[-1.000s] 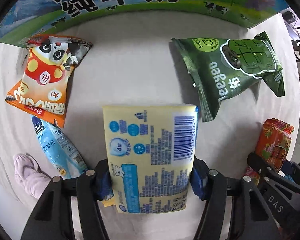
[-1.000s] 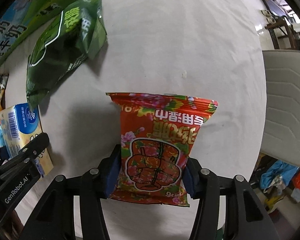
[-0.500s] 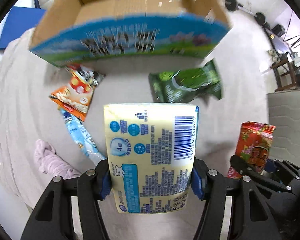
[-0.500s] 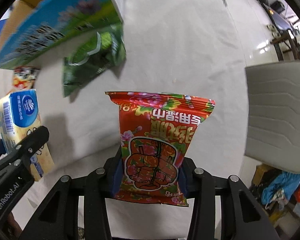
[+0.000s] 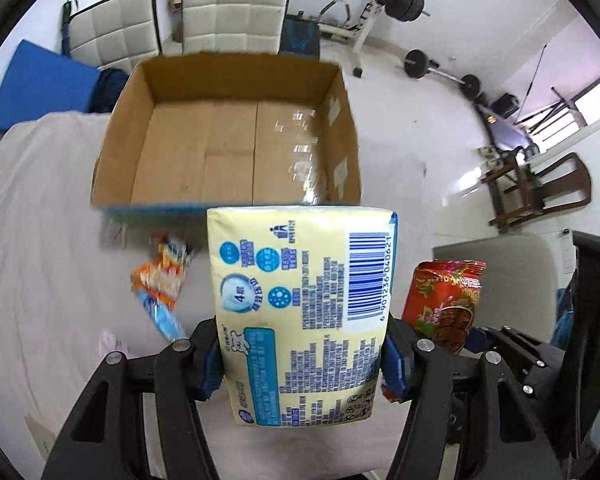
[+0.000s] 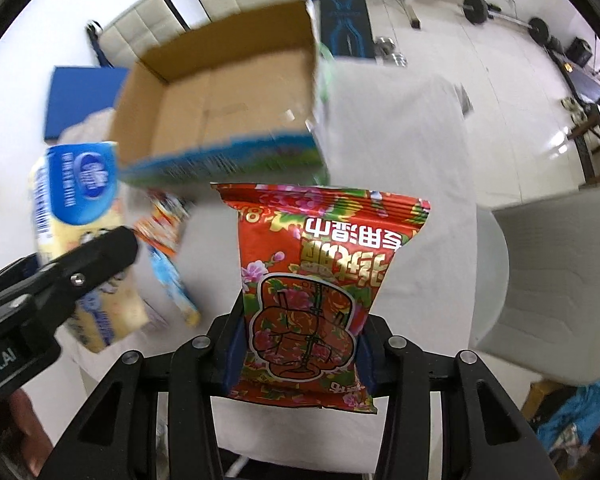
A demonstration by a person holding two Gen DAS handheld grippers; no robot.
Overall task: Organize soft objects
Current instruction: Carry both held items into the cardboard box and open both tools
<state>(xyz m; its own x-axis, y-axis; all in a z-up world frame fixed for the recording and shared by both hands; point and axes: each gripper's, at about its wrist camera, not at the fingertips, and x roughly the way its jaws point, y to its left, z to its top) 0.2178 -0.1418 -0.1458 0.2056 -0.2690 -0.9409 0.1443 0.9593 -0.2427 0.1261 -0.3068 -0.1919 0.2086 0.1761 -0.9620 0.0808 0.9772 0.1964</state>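
My left gripper is shut on a yellow tissue pack with a barcode, held high above the bed. My right gripper is shut on a red flowered snack bag, also lifted; that bag shows at the right in the left wrist view. An open cardboard box with a blue printed front stands ahead, its inside bare; it also shows in the right wrist view. The tissue pack shows at the left of the right wrist view.
An orange snack bag and a light blue packet lie on the pale sheet below the box. A pink cloth lies nearby. White chairs, a blue mat and gym weights stand behind.
Both grippers have risen and tilted up with their packs. The box's open inside and the room behind it have come into view. The green bag has dropped out of sight.
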